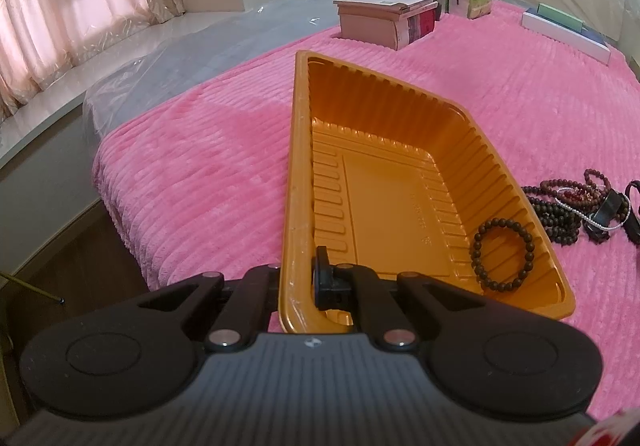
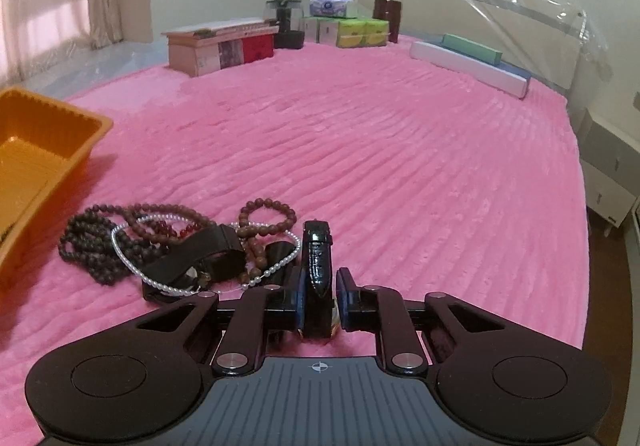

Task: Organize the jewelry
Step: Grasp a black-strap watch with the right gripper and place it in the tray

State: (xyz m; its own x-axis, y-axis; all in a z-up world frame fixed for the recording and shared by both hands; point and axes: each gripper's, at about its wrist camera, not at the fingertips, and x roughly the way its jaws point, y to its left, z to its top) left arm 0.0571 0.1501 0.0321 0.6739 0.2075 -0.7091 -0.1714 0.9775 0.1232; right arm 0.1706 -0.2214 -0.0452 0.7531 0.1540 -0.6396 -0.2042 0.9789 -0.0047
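Between our left jaws, in the left wrist view, we are pinching the near corner of the orange tray [image 1: 298,174]; the left gripper [image 1: 298,278] is closing narrowly on the rim, one finger inside the tray and one outside. Ahead of the jaws and to their right, a dark bead bracelet [image 1: 504,255] is lying inside the tray near its right wall. Further right, beyond the tray wall, a pile of jewelry [image 1: 576,206] is sitting on the pink blanket [image 1: 192,166].

Between our right jaws, in the right wrist view, a glossy black strap [image 2: 318,270] is standing upright; the right gripper [image 2: 318,288] is narrowing around it, with a small gap at the right finger, so we cannot tell whether it is gripping. Just left of the jaws, the heap of beads [image 2: 172,242] is lying with a pearl strand [image 2: 276,266] looped through it. Far left, the tray [image 2: 52,134] is resting.
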